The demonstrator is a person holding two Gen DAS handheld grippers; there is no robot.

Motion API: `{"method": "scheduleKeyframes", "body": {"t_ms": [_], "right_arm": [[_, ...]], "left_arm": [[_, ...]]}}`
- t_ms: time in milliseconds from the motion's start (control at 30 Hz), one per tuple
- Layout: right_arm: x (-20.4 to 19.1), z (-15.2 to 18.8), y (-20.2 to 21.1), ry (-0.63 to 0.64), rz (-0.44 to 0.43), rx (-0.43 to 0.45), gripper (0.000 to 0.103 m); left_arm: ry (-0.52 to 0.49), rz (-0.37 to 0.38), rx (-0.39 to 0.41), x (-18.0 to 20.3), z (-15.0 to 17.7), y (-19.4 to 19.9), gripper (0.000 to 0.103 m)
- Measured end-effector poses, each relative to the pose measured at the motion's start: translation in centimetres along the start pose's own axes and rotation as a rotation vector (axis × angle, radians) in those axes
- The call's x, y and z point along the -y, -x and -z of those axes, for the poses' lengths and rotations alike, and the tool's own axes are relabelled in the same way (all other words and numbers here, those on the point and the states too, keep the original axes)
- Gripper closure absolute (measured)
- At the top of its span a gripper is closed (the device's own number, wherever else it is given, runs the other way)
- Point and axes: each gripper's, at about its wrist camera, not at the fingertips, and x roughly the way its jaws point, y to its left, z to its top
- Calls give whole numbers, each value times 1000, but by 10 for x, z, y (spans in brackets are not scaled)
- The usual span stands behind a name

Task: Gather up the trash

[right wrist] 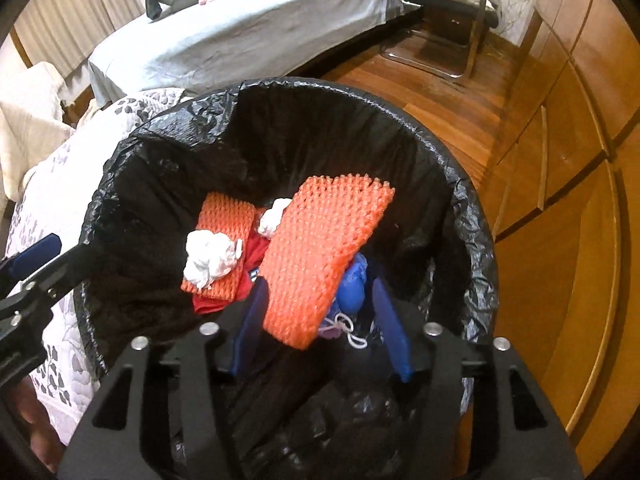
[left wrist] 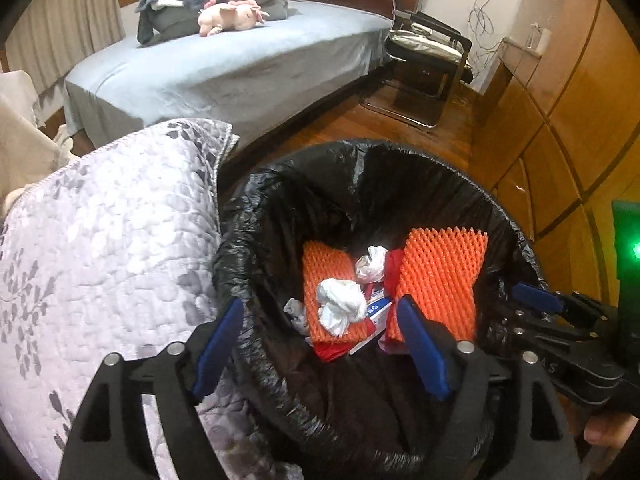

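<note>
A bin with a black liner (left wrist: 400,160) (right wrist: 280,92) stands on the wood floor and holds orange foam nets (left wrist: 444,276) (right wrist: 320,248), white crumpled tissues (left wrist: 340,308) (right wrist: 208,260), red wrapping (left wrist: 332,350) and a blue item (right wrist: 354,284). My left gripper (left wrist: 320,344) is open, its jaws straddling the bin's near left rim. My right gripper (right wrist: 316,316) is open over the bin; the large orange net and blue item lie between its fingers, apart from the pads. The right gripper also shows at the bin's right rim in the left wrist view (left wrist: 536,300).
A floral quilted cover (left wrist: 100,248) (right wrist: 52,208) lies left of the bin. A bed (left wrist: 224,76) with a pink plush toy (left wrist: 232,16) is behind. A metal chair (left wrist: 428,56) stands at the back right. Wooden cabinets (left wrist: 560,120) line the right.
</note>
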Motion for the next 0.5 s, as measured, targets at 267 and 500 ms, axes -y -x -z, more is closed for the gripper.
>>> {"method": "scheduleKeyframes", "body": {"t_ms": [267,500], "right_arm": [[-20,18,56,9,45,101,22],[-68,48,131,-12,116,311,5]], "left_arm": [[32,-32,64,-35,18,64,6],[70,-114,165,-80,47,142,6]]}}
